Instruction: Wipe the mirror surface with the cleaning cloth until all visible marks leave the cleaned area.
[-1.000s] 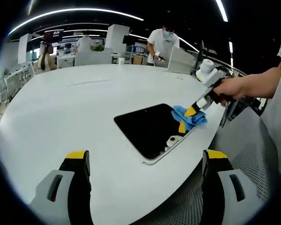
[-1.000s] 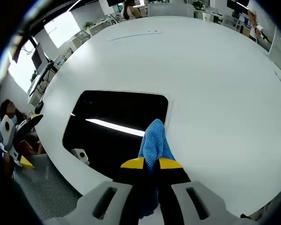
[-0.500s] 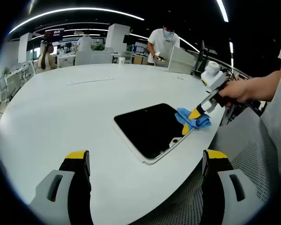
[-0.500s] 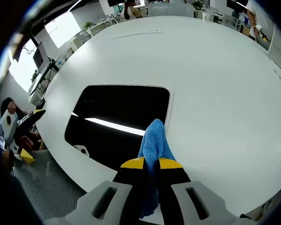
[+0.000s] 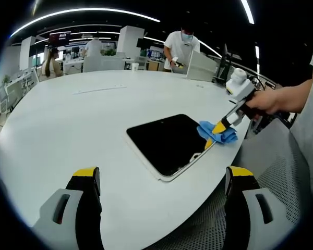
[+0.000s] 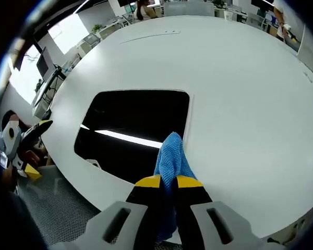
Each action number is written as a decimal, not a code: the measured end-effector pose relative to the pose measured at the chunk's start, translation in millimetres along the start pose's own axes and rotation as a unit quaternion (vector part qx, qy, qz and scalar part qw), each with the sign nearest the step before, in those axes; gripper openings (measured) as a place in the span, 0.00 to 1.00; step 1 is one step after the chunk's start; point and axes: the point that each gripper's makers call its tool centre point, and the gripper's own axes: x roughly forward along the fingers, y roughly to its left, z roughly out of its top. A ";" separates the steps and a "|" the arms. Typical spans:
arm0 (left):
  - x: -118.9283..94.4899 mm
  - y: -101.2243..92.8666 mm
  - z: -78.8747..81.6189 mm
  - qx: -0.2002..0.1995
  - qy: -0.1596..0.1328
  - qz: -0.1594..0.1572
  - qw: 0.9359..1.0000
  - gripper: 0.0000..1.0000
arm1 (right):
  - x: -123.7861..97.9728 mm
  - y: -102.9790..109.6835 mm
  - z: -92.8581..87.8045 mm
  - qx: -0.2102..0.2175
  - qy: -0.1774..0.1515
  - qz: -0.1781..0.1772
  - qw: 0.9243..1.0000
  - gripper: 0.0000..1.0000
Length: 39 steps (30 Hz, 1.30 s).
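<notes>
A dark rectangular mirror (image 5: 169, 141) (image 6: 135, 135) with a pale rim lies flat on the white table near its edge. My right gripper (image 6: 168, 181) (image 5: 217, 128) is shut on a blue cleaning cloth (image 6: 172, 159) (image 5: 217, 133), which rests at the mirror's rim, partly on the table beside it. My left gripper (image 5: 161, 179) hangs open over the near table edge, short of the mirror, with nothing between its fingers. It also appears at the left of the right gripper view (image 6: 22, 151). The mirror reflects a ceiling light strip.
The large white oval table (image 5: 83, 114) stretches away. A grey perforated floor (image 5: 281, 166) lies past its edge. A person in white (image 5: 181, 49) stands at the far side, with desks and monitors behind. A hand and sleeve (image 5: 281, 99) hold my right gripper.
My right gripper has drawn the cloth off the mirror's glass toward its rim and the table edge. The left gripper has stayed still.
</notes>
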 end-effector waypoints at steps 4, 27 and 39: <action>-0.2 0.0 0.0 0.000 0.000 0.001 1.000 0.99 | -0.5 0.0 1.3 0.030 0.002 0.006 1.000 0.03; -0.4 3.5 -0.3 0.000 0.001 0.007 1.000 0.99 | 9.2 31.1 7.7 0.020 0.013 0.023 0.999 0.02; 0.9 3.2 -2.1 -0.002 0.003 0.002 1.000 0.99 | 16.4 57.4 13.6 0.014 0.019 0.036 0.999 0.03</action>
